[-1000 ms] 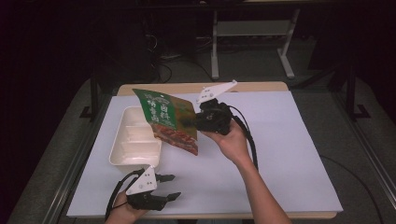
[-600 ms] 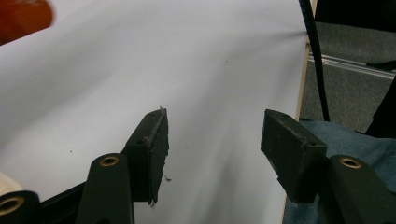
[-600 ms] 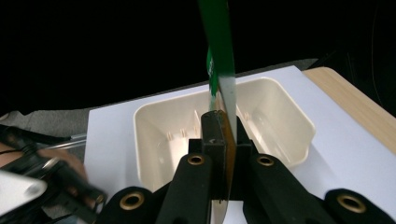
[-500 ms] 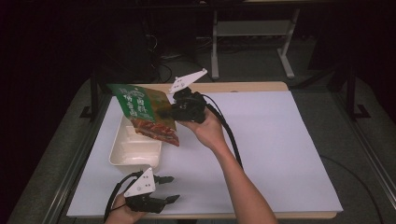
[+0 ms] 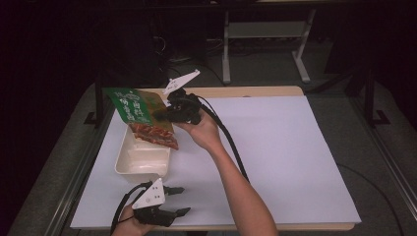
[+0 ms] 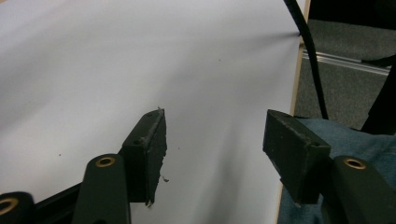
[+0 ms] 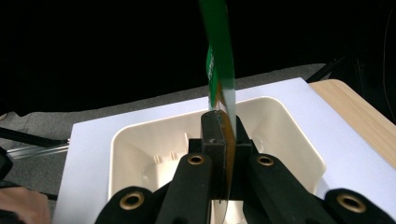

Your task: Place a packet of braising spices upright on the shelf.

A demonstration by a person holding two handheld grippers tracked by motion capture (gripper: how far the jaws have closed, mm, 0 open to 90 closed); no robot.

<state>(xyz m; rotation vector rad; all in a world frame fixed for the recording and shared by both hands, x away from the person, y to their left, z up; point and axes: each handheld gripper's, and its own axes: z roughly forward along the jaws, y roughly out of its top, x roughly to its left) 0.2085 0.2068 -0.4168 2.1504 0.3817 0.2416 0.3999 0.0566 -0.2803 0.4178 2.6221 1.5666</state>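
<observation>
- Right gripper: jaws clamped flat on one edge of the green and red printed foil snack pouch; seen edge-on in the right gripper view.
- Pouch hangs in the air over the far end of the cream plastic compartment tray, not touching it as far as I can tell.
- Tray sits on the white paper-covered table, near its left side.
- Left gripper: jaws have just been opening and stand apart with nothing between them, low over the table's near edge.
- Judgement: pouch looks light, thin and floppy, film likely slick; it droops from a single pinch.
- Best hold: a flat sealed margin, as now, not the filled middle, which could crush the contents.
</observation>
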